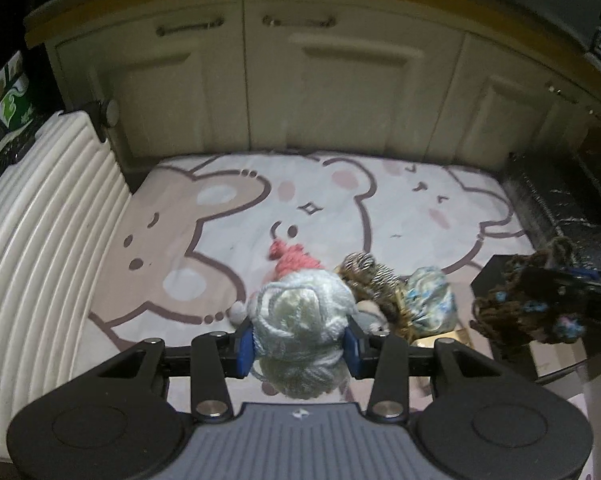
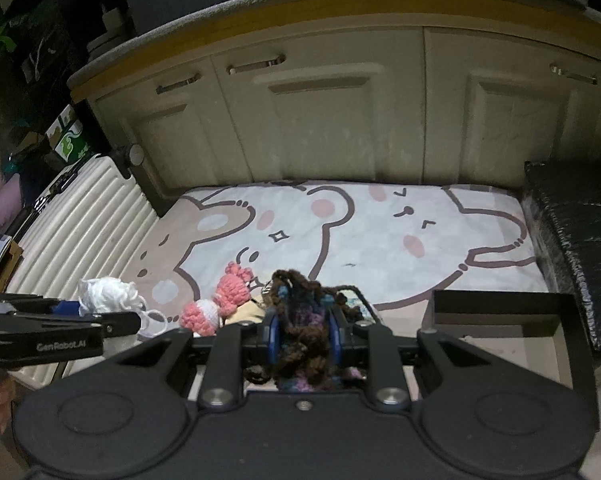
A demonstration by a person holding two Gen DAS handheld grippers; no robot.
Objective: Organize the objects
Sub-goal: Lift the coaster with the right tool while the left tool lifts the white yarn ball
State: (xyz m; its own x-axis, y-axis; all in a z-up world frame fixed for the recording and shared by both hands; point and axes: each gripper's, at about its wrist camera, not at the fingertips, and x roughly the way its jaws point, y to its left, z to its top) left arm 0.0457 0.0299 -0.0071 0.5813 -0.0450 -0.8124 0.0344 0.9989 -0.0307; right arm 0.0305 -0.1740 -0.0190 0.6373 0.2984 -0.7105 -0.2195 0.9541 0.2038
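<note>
My left gripper (image 1: pixel 300 344) is shut on a pale white ball of yarn (image 1: pixel 300 316), held up above the bear-print mat (image 1: pixel 340 200). Just beyond it on the mat lie a pink crochet piece (image 1: pixel 292 258), a brown striped skein (image 1: pixel 368 276) and a blue-and-white skein (image 1: pixel 430 300). My right gripper (image 2: pixel 304 336) is shut on a dark brown yarn bundle with blue and pink flecks (image 2: pixel 300 320). It hangs to the right of the pile, near an open black box (image 2: pixel 500 308). In the right wrist view the pink-and-white crochet piece (image 2: pixel 220 304) lies between the two grippers.
A white ribbed suitcase (image 1: pixel 40 240) lies along the mat's left side. Cream cabinet doors (image 1: pixel 320 80) close off the back. A black foil-wrapped block (image 1: pixel 560 208) borders the mat on the right. A green-and-white carton (image 1: pixel 12 96) stands at the far left.
</note>
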